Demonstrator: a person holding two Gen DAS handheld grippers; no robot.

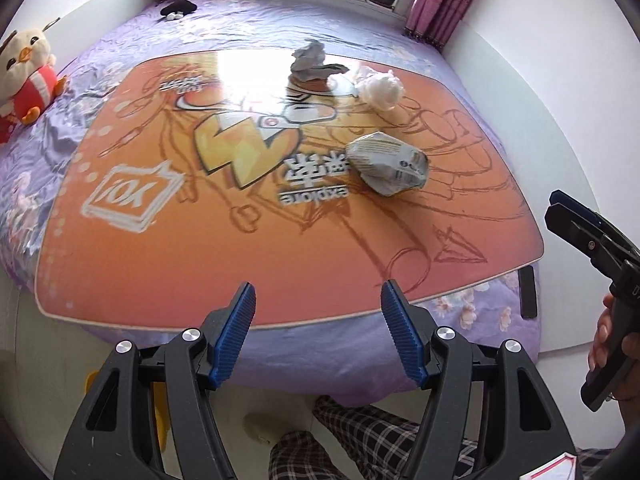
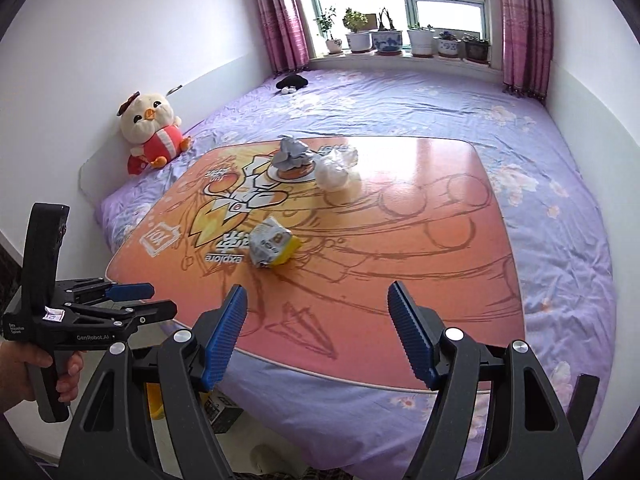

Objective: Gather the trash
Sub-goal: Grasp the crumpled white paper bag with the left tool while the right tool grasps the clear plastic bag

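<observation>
Risk check, both tools at the near edge of the glossy orange printed tabletop [image 2: 460, 248] sitting on the purple floral bedsheet [image 2: 560, 200].

Left gripper [image 1: 318, 306]: jaws apart, nothing between them. Right gripper [image 2: 316, 308]: jaws apart, also empty. Neither touches anything yet.

Trash, three pieces, all on the tabletop:
- crumpled grey-and-yellow snack wrapper [image 2: 274, 246], mid-table, nearest to both tools
- crumpled grey paper wad [image 2: 290, 154], far side
- scrunched white plastic bag [image 2: 335, 168], just beside the grey wad, possibly touching it, can't tell

Failure modes as I see them:
- Tabletop looks slick. Closing on the wrapper from a low angle likely pushes it away instead of pinching it. Come down from above, straddle it.
- Wrapper is puffy and springy, so a shallow pinch on one fold may tear loose or slip out mid-carry.
- White bag is soft and thin; the ribbed blue pads [image 2: 224, 336] may catch only one layer, and the rest can drag the grey wad along or knock it onto the sheet.
- Far pair needs a long reach over the table, and leaning on it could tip or shift it on the soft bed.
- No bin visible in either view, so the drop-off spot is unknown.
- Both tools heading for the same wrapper means a collision. Assign one each.
</observation>
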